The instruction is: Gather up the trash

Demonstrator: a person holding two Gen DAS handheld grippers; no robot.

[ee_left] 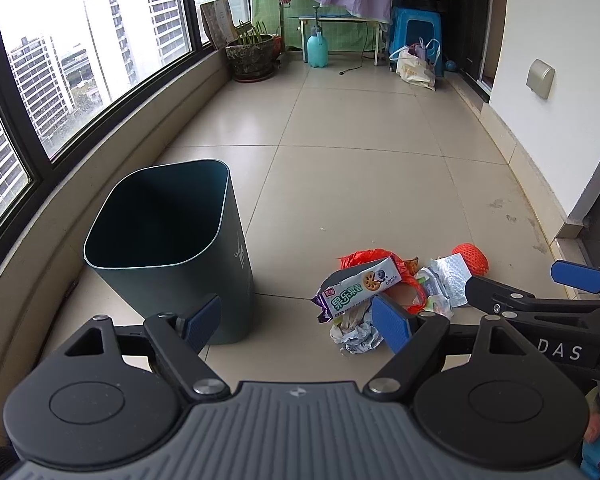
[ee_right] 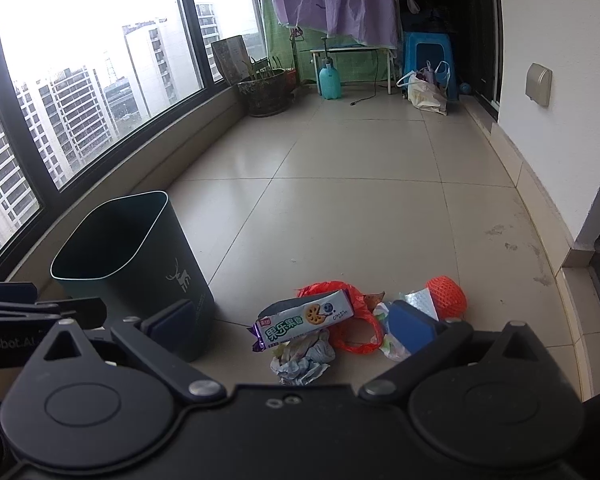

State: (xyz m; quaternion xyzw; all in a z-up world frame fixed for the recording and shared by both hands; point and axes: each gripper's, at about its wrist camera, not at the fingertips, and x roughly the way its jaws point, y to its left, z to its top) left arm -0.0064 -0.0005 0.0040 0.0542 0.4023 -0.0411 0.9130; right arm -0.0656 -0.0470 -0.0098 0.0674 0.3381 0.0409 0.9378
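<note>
Nothing collected: bin (ee_left: pixel 160 248) looks empty, trash pile (ee_left: pixel 380 292) at its 3 o'clock untouched, left gripper (ee_left: pixel 300 320) and right gripper (ee_right: pixel 292 320) jaws wide, holding nothing.

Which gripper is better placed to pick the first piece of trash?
Probably the right gripper: it is open, and the biscuit wrapper lies between its fingers. The left gripper, also open, sits between the bin and the pile.
</note>
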